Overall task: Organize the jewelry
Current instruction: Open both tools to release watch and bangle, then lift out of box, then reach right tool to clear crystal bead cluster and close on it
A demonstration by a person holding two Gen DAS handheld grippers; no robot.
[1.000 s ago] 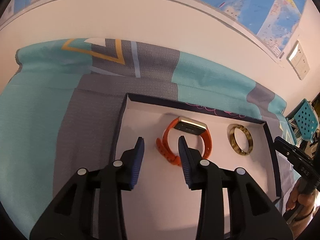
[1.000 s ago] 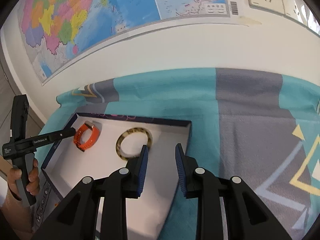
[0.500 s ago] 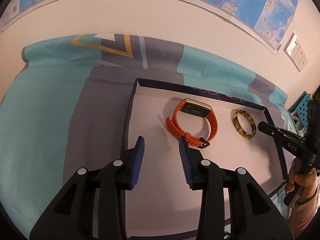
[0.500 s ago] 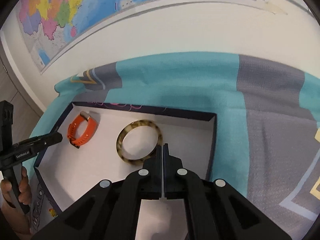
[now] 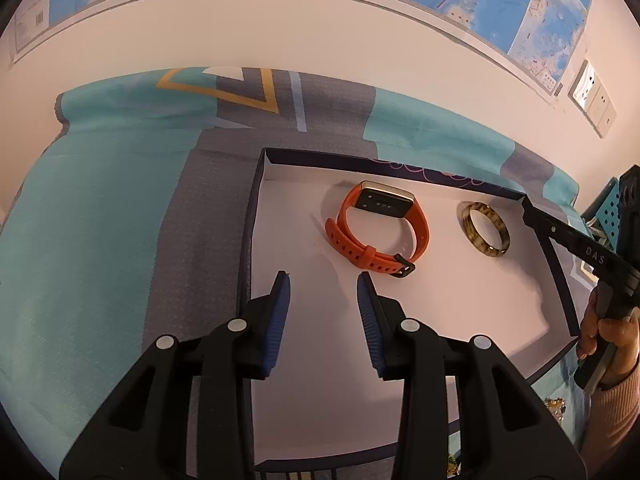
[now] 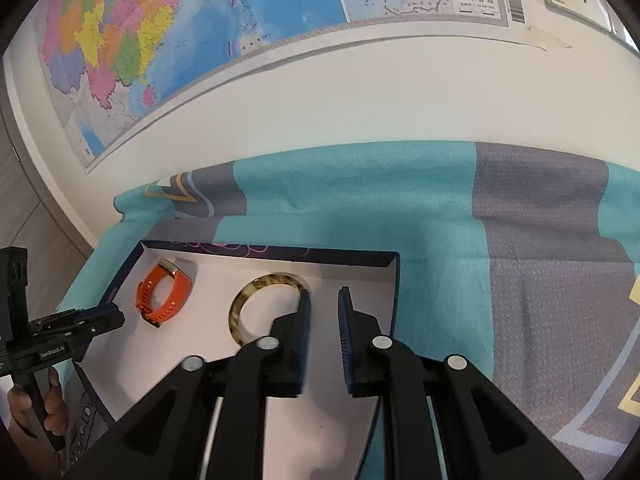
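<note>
An orange watch (image 5: 352,248) with a gold-edged face and a tortoiseshell bangle (image 5: 465,224) lie side by side in a white-lined box (image 5: 256,208) with a dark blue rim. My left gripper (image 5: 322,278) hovers open over the box's bare left floor, just short of the watch strap, with nothing between its fingers. In the right wrist view my right gripper (image 6: 325,292) stands at the bangle's (image 6: 236,312) right edge. Its jaws are opening and nothing is between them. The watch (image 6: 178,292) lies further left. A person's hand (image 5: 608,332) grips the right tool's handle.
The box rests on a teal and grey patterned cloth (image 5: 120,220) that covers the table up to a white wall with maps (image 6: 160,20). Wall sockets (image 5: 592,100) sit at the right. A teal perforated basket (image 5: 604,216) shows beyond the box's right end.
My left gripper drew back to the left, so the watch now lies ahead and to its right. The right gripper shut beside the bangle, then opened again with nothing in it.
</note>
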